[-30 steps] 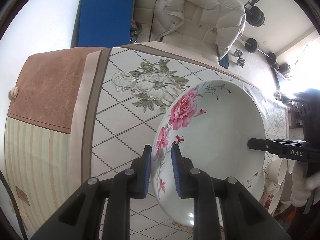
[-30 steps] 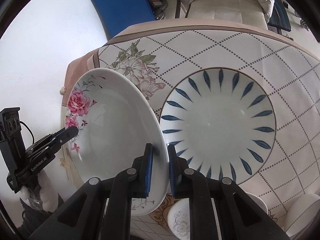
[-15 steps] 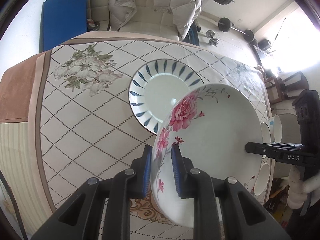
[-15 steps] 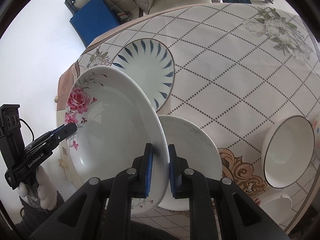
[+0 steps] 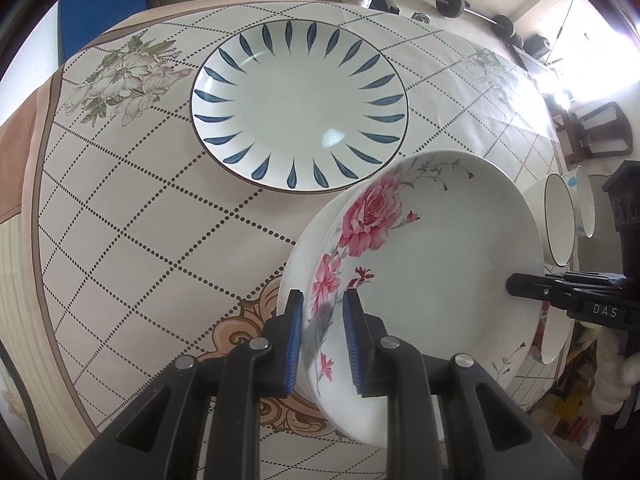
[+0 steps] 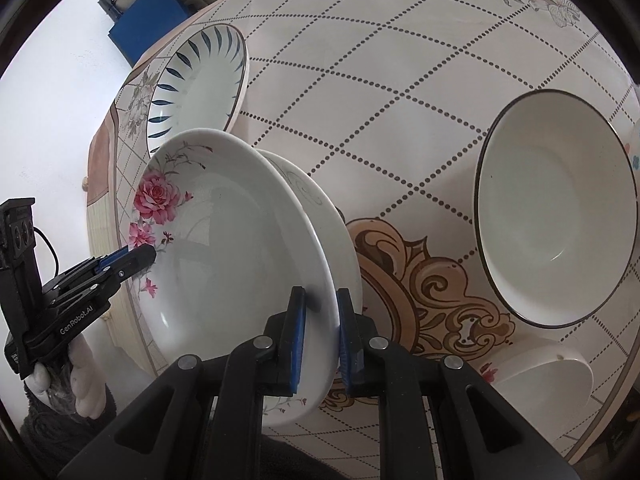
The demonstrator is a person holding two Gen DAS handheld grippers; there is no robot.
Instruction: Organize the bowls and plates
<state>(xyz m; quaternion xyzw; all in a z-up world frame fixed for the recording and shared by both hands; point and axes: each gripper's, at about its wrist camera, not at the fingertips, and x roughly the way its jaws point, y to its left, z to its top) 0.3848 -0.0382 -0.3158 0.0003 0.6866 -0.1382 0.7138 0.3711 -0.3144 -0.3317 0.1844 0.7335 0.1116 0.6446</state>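
rose plate [image 5: 432, 248] tilted, both tools gripping rims

Left wrist view: sits just behind the left gripper [image 5: 322, 336], looking forward along its fingers and down onto the patterned tablecloth [image 5: 132, 216]; the rose plate [image 5: 432, 264] fills the near right, very close to the lens.
Left view far field: the blue-leaf plate [image 5: 300, 108] lies ahead, a sofa and barbells lie past the table edge.
Right wrist view: sits just behind the right gripper [image 6: 320, 334], facing across the same table from the opposite rim of the rose plate [image 6: 232, 248], equally close.
Shared: rose plate, blue-leaf plate [image 6: 200, 84], tablecloth [image 6: 400, 92], black-rimmed bowl [image 6: 556, 220].
Cross-sight: each view shows the other gripper at its outer edge.
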